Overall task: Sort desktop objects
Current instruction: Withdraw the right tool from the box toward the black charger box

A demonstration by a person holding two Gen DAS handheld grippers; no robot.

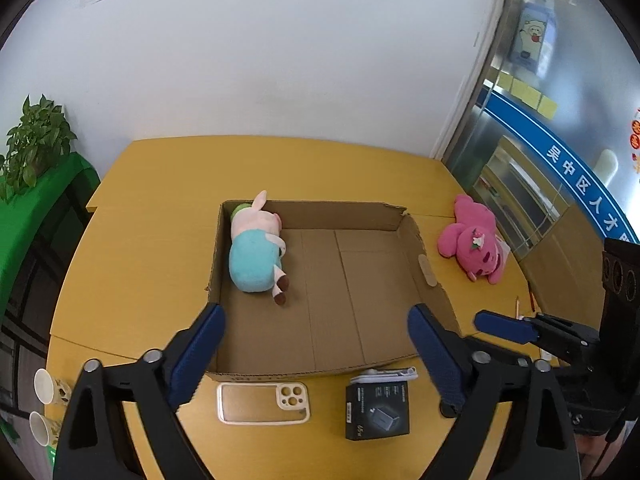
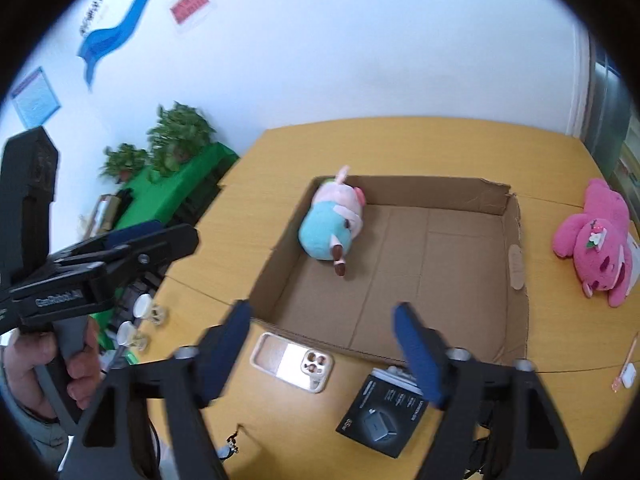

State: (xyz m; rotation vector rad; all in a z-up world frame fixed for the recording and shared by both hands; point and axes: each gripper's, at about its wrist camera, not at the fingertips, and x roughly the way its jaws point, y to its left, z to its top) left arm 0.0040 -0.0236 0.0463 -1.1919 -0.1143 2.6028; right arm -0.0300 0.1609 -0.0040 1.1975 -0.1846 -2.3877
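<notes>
An open cardboard box [image 1: 428, 268] [image 2: 516, 240] sits mid-table with a pig plush in a blue dress [image 1: 256, 252] [image 2: 332, 228] lying in its far left corner. A pink bear plush [image 1: 476, 244] [image 2: 600, 244] lies on the table right of the box. A clear phone case [image 1: 262, 402] [image 2: 292, 362] and a black charger box [image 1: 378, 410] [image 2: 380, 416] lie in front of the box. My left gripper [image 1: 316, 352] is open and empty above the box's near edge. My right gripper [image 2: 320, 348] is open and empty above the phone case and charger box.
The yellow table [image 1: 160, 200] meets a white wall. Two paper cups [image 1: 48, 404] [image 2: 138, 320] stand at its left edge. A pencil [image 1: 518, 308] and a small white item [image 2: 628, 374] lie at the right. Potted plants [image 2: 180, 136] sit on a green shelf at left.
</notes>
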